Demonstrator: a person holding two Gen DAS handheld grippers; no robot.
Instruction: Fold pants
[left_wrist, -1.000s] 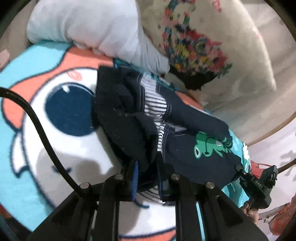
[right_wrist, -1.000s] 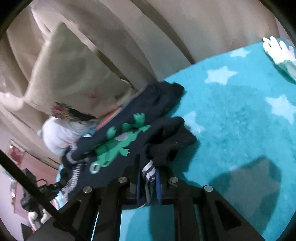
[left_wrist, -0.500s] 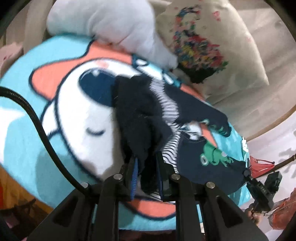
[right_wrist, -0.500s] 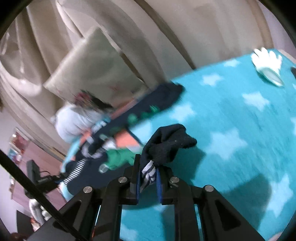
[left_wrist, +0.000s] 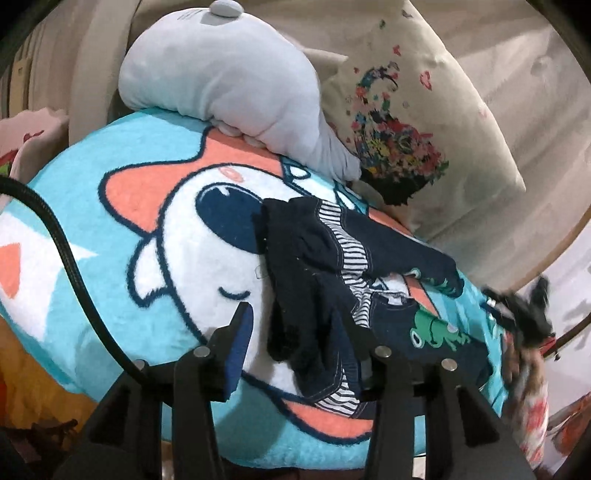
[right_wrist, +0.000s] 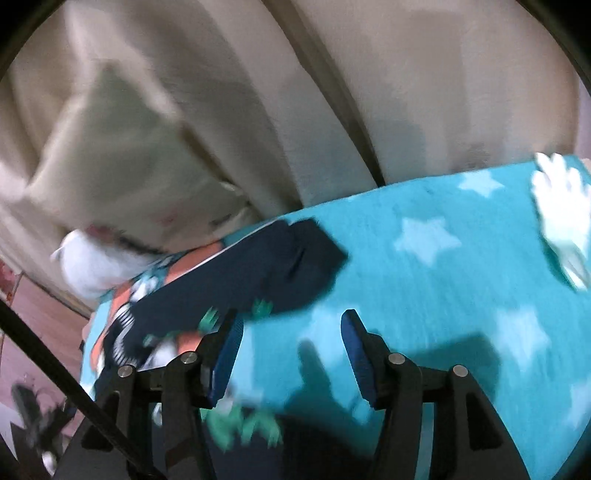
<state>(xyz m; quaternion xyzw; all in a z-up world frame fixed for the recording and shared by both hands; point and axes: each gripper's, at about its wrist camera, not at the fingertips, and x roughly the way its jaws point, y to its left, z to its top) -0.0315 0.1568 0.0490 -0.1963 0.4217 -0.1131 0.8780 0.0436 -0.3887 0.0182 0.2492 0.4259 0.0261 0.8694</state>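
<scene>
Pants (left_wrist: 325, 280): dark navy, striped lining showing at the waist, green frog print (left_wrist: 434, 330) on one leg. They lie crumpled on the blanket (left_wrist: 110, 280), one leg stretched toward the cushions, the other bunched in a loose fold toward the left gripper. In the right wrist view the pants (right_wrist: 280, 269) appear as a dark band along the blanket's (right_wrist: 443, 295) left part; the view is blurred.

Left gripper (left_wrist: 299, 328): jaws spread wide, released. Bunched cloth sits between the fingers without being pinched.

Right gripper (right_wrist: 291, 336): jaws apart, released, over bare starred blanket just beside the pants' edge, holding nothing.

Blanket: turquoise fleece with a white-and-orange cartoon face at one end, white stars at the other.

Grey plush pillow (left_wrist: 229, 88): rests on the blanket's far edge.

Cream cushion (left_wrist: 417, 122): floral print, leaning behind the pants.

Black cable (left_wrist: 70, 254): runs along the left gripper's side.
</scene>
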